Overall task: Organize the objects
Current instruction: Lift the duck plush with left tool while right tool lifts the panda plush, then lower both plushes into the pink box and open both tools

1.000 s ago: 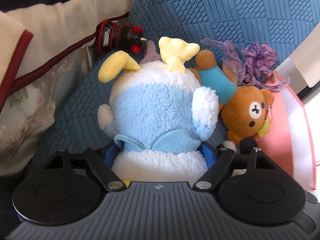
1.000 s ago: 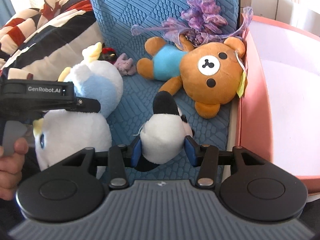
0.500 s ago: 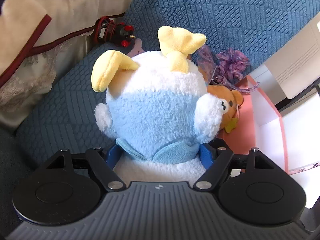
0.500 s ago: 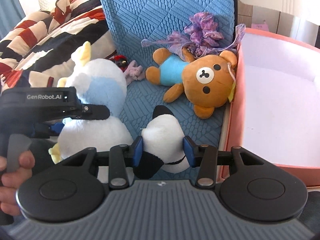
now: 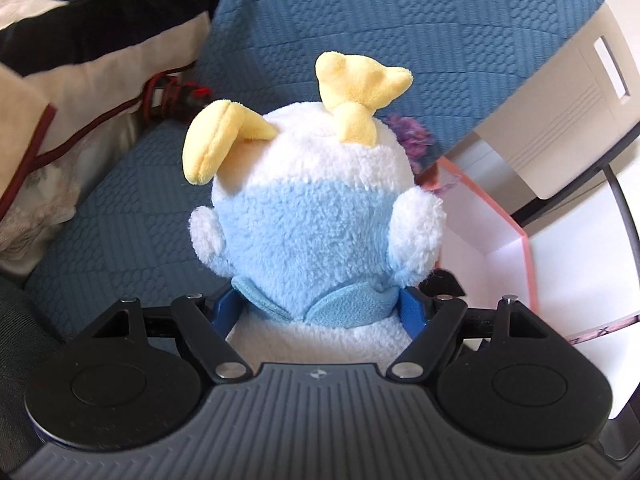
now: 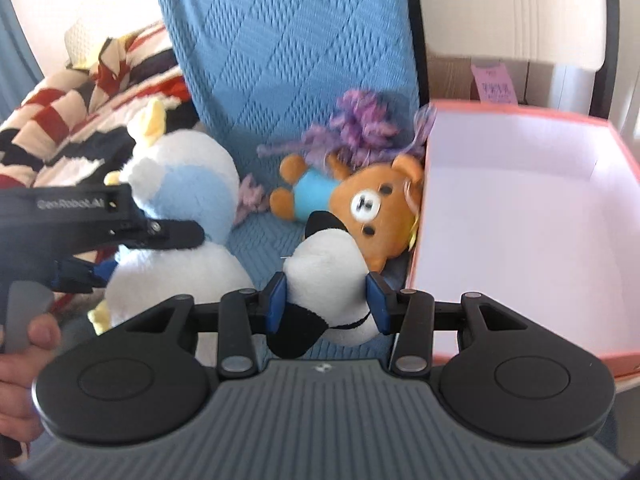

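Note:
My left gripper (image 5: 318, 310) is shut on a white and light-blue plush with yellow feet (image 5: 316, 216), held above the blue seat; the plush also shows in the right wrist view (image 6: 184, 196). My right gripper (image 6: 326, 300) is shut on a small black-and-white plush (image 6: 324, 264), lifted just left of an open pink box (image 6: 520, 216) with a white inside. A brown bear in a blue shirt (image 6: 360, 204) lies on the seat against the box. A purple yarn toy (image 6: 360, 124) lies behind the bear.
The blue quilted seat back (image 6: 288, 40) stands behind the toys. A striped blanket and cushions (image 6: 80, 92) lie at the left. A red-and-black toy (image 5: 176, 94) sits by the cushion. A white cabinet (image 5: 560, 92) stands behind the box (image 5: 500, 220).
Both grippers have lifted their plush toys off the seat and moved back and up. The bear, yarn toy and pink box have stayed in place.

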Motion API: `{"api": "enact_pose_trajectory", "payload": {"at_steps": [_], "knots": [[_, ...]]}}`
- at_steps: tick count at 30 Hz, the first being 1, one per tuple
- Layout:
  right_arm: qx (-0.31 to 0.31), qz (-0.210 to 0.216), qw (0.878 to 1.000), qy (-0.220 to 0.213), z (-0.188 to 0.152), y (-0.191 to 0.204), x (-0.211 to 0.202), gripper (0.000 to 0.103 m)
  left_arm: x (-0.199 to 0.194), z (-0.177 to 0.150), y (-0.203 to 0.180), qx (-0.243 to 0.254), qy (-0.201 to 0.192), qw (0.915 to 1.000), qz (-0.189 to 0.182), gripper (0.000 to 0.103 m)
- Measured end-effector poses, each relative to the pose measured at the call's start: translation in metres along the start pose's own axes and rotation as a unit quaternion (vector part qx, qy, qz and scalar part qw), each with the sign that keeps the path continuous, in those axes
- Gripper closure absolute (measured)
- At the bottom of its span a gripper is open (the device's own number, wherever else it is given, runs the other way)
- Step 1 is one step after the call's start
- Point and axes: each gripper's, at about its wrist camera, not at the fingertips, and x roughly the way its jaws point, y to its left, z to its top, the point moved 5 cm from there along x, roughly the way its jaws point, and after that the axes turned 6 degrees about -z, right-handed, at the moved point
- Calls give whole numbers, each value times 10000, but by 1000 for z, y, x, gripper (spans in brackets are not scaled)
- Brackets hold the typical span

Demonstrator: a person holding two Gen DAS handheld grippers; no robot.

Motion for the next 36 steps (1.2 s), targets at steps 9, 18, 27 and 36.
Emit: {"api": "enact_pose_trajectory", "payload": {"at_steps": [9, 18, 27, 36], "knots": [[148, -114, 9991, -372, 49, -35, -29, 57, 7, 22, -73, 137, -71, 9992, -360, 22], [428, -254, 9962, -708, 77, -78, -44, 57, 22, 36, -143, 458, -319, 9969, -545, 22], [662, -495, 9948, -600, 64, -136, -37, 57, 67, 20, -186, 578, -221, 9957, -690, 22], [901, -716, 9931, -208, 38, -192, -3, 57, 120, -3, -206, 710, 97, 9959, -546, 22]]}}
